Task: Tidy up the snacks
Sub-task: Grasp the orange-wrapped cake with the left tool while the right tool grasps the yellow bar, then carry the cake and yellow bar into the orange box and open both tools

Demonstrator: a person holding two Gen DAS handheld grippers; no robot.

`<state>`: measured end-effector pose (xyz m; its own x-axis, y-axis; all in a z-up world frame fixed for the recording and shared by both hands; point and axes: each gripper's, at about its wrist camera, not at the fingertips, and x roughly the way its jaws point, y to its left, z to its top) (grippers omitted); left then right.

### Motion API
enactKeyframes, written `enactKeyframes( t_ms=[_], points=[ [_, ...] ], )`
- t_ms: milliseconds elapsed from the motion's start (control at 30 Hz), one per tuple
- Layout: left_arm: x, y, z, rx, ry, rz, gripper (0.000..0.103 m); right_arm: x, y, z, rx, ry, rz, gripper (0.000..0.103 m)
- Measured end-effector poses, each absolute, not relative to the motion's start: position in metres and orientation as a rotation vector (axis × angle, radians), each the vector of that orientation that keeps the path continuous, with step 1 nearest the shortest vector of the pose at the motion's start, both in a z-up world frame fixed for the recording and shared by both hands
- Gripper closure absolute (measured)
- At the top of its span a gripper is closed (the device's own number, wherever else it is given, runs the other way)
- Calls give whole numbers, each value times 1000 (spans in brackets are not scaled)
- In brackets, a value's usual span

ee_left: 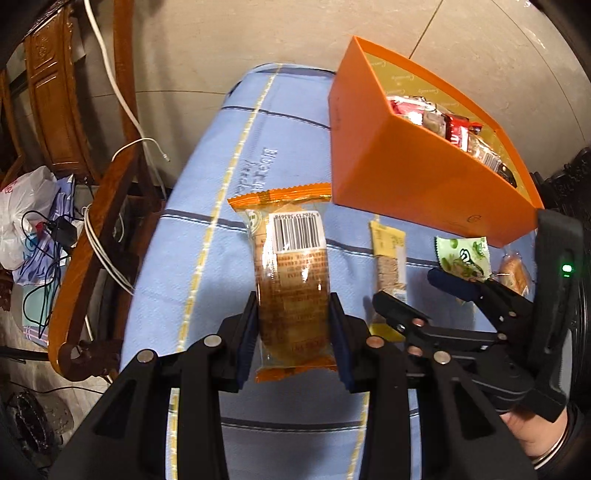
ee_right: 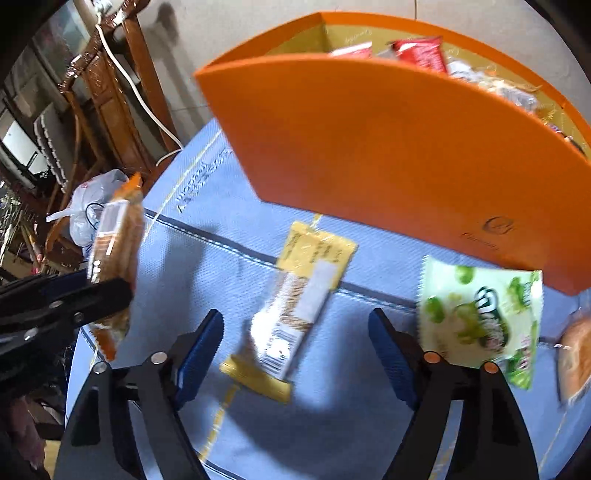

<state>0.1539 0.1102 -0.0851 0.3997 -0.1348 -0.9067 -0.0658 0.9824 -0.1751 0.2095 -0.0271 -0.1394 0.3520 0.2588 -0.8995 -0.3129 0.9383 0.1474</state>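
My left gripper [ee_left: 293, 325] is shut on an orange-edged clear packet of brown cake [ee_left: 291, 273], held above the blue cloth [ee_left: 207, 206]; the packet also shows in the right wrist view [ee_right: 114, 236]. My right gripper [ee_right: 297, 347] is open, its jaws either side of a yellow cereal bar [ee_right: 299, 310] lying on the cloth; it also shows in the left wrist view [ee_left: 417, 295]. A green-and-white snack packet [ee_right: 476, 317] lies just right of it. The orange box [ee_left: 406, 173] stands behind, holding several wrapped snacks [ee_left: 443, 125].
A bun in clear wrap [ee_right: 576, 358] lies at the cloth's right edge. Carved wooden chairs [ee_left: 99, 206], white cables [ee_left: 122, 96] and a plastic bag [ee_left: 22, 214] are at the left, beyond the cloth's edge. Pale floor tiles [ee_left: 258, 33] lie beyond the box.
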Motion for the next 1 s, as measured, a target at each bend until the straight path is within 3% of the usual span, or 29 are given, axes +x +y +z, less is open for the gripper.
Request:
enactKeyframes(
  t_ms=[133,233,467,733,1000],
  points=[
    [151,118,-87,-206,1164,-59,68,202,1,-146,-191,1147,306,58],
    [149,120,-87,-214,1166,-79,68,201,-3,-143,-141,1170,325,71],
    [150,104,-78,-202,1141,-149,68,189,-70,-111,28,1167,351,72],
    [152,62,-27,-114,1045,-270,68,177,-141,-22,56,970,358,72],
    [209,1,27,-59,938,-355,67,237,-198,23,97,860,249,72]
  ],
)
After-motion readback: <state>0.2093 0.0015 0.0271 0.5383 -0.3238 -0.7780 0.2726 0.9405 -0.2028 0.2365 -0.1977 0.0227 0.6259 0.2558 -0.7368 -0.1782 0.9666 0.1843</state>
